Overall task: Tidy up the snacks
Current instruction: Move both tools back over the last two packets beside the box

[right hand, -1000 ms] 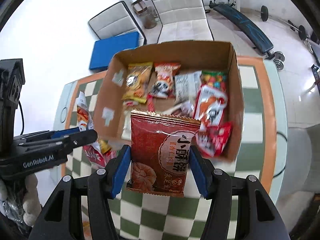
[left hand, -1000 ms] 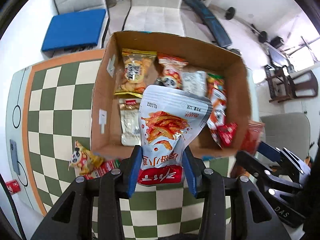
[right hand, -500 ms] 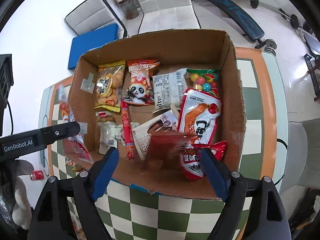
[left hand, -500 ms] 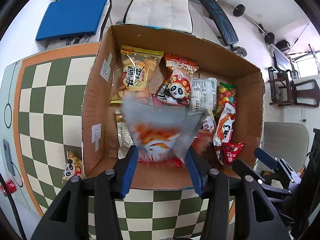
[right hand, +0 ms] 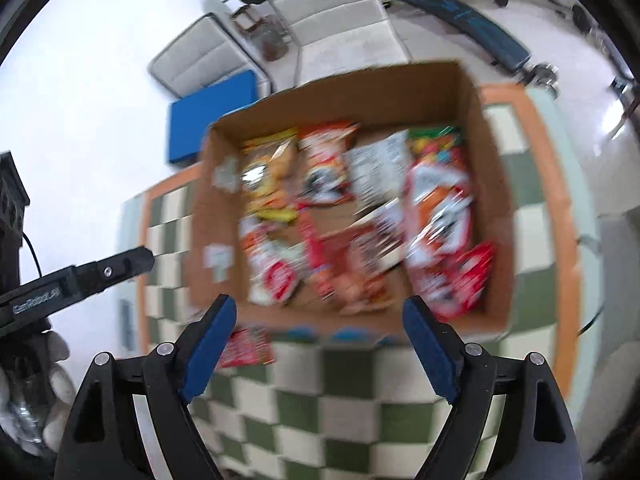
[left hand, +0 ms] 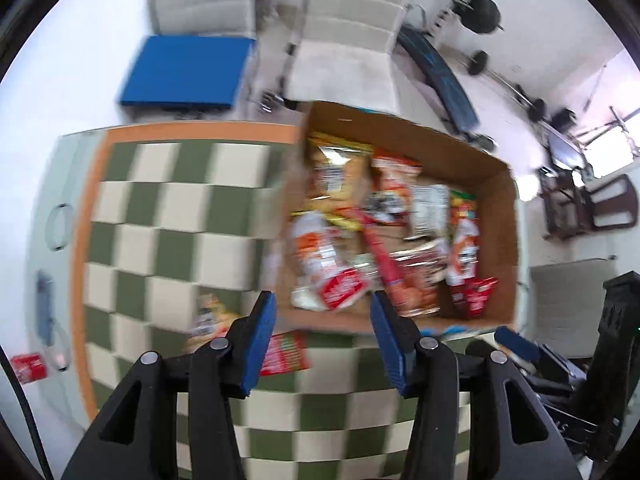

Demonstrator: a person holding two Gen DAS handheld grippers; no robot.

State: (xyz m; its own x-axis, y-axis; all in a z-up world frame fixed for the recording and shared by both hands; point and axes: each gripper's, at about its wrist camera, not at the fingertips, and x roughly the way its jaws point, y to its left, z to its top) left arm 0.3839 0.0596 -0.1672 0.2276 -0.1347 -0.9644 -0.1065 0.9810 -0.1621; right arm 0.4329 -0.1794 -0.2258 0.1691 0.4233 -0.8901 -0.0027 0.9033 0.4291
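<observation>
While both pairs of blue pads stand apart with nothing between them, the left gripper (left hand: 323, 322) has just been opening, and the right gripper (right hand: 318, 334) gapes wider. Both hang just off the near wall of the cardboard box (right hand: 496, 184), looking down into it. Blurred snack packets (right hand: 356, 216) crowd the box floor. From the left wrist, a panda-print packet (left hand: 210, 318) and a red packet (left hand: 284, 352) lie on the checkered tablecloth (left hand: 160, 220) outside the box's near-left corner, and a red can (left hand: 28, 366) sits far left of the box. The right wrist shows only the red packet (right hand: 246, 346) there, plus the left gripper's black arm and a gloved hand (right hand: 54, 392). Open cloth stretches left of the box; chairs (right hand: 340, 12) stand beyond it.
</observation>
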